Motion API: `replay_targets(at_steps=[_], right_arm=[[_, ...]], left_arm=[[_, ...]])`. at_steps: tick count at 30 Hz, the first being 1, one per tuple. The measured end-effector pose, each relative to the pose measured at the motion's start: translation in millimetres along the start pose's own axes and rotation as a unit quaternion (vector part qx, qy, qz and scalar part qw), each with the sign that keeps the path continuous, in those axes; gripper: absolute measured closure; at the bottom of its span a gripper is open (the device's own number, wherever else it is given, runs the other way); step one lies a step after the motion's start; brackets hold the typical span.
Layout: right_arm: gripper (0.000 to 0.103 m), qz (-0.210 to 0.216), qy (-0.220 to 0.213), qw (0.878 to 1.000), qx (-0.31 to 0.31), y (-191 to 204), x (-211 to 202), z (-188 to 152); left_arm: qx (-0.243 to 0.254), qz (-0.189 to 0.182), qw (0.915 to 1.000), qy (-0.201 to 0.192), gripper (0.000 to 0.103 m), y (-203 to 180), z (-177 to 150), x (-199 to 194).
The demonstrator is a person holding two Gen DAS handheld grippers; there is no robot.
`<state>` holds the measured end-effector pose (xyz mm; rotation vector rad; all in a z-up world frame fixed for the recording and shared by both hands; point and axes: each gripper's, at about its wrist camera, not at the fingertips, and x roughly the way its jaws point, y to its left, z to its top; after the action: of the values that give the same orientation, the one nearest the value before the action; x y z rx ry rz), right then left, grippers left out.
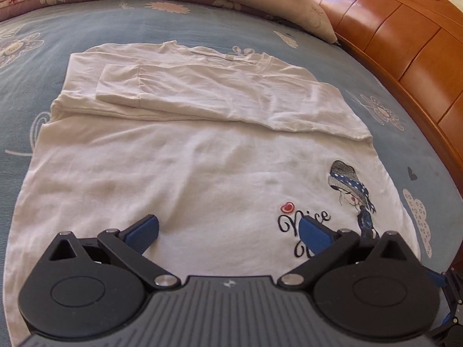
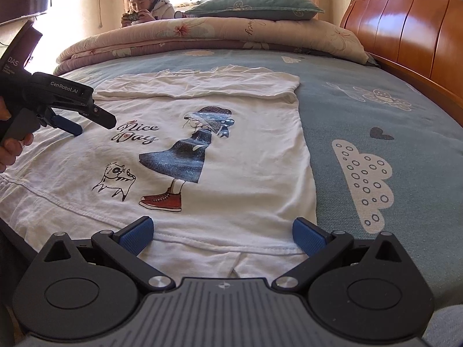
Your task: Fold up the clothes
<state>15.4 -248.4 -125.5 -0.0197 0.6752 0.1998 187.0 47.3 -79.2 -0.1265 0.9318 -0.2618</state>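
Observation:
A white long-sleeved shirt (image 1: 179, 162) (image 2: 231, 150) lies flat on the bed, printed with a girl in a blue dress (image 2: 185, 150) and the words "Nice Day". Both sleeves (image 1: 202, 92) are folded across its upper part. My left gripper (image 1: 228, 231) hovers open over the shirt's lower middle, nothing between its blue pads. In the right wrist view that left gripper (image 2: 76, 123) shows at the left, held by a hand (image 2: 11, 147). My right gripper (image 2: 222, 232) stands open over the hem (image 2: 225, 244) at the near edge, pads apart on either side.
The bed has a blue patterned sheet (image 2: 376, 133). A rolled floral quilt (image 2: 202, 37) and a green pillow (image 2: 254, 5) lie at the far side. A wooden headboard (image 2: 411, 34) runs along the right. A person (image 2: 144, 3) sits behind the quilt by the window.

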Motion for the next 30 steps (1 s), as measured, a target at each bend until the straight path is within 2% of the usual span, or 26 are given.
replay_targets(at_steps=[3,8,11,16,19,21,23,26,29,30], right_arm=[[0.0,0.001,-0.003,1.0,0.0,0,0,-1],[0.0,0.002,-0.016,1.0,0.001,-2,1,-3],[0.0,0.002,-0.021,1.0,0.001,-2,2,-4],[0.0,0.006,-0.022,1.0,0.0,-4,2,-4],[0.0,0.006,-0.019,1.0,0.001,-4,2,-3],[0.0,0.004,-0.016,1.0,0.003,-4,3,-1],[0.0,0.001,-0.012,1.0,0.002,-3,4,0],[0.0,0.003,0.002,1.0,-0.003,-3,5,5],[0.0,0.018,0.026,0.999,-0.004,-7,7,21],[0.0,0.024,0.028,0.999,0.001,-10,7,29]], left_arm=[[-0.01,0.048,0.9986,-0.019,0.001,17,21,-10],[-0.101,-0.007,0.994,-0.042,0.001,54,45,-23],[-0.123,-0.047,0.991,-0.026,0.001,59,46,-9],[-0.111,0.019,0.9936,0.009,0.001,61,43,17],[-0.055,0.028,0.9981,0.006,0.001,46,38,10],[0.013,0.029,0.9992,-0.022,0.001,27,28,-6],[0.085,0.018,0.9954,-0.04,0.001,5,12,-23],[0.196,-0.01,0.9797,-0.039,0.001,-29,-18,-49],[0.299,-0.027,0.9531,-0.04,0.001,-59,-51,-68],[0.336,-0.031,0.9403,-0.043,0.001,-68,-64,-75]])
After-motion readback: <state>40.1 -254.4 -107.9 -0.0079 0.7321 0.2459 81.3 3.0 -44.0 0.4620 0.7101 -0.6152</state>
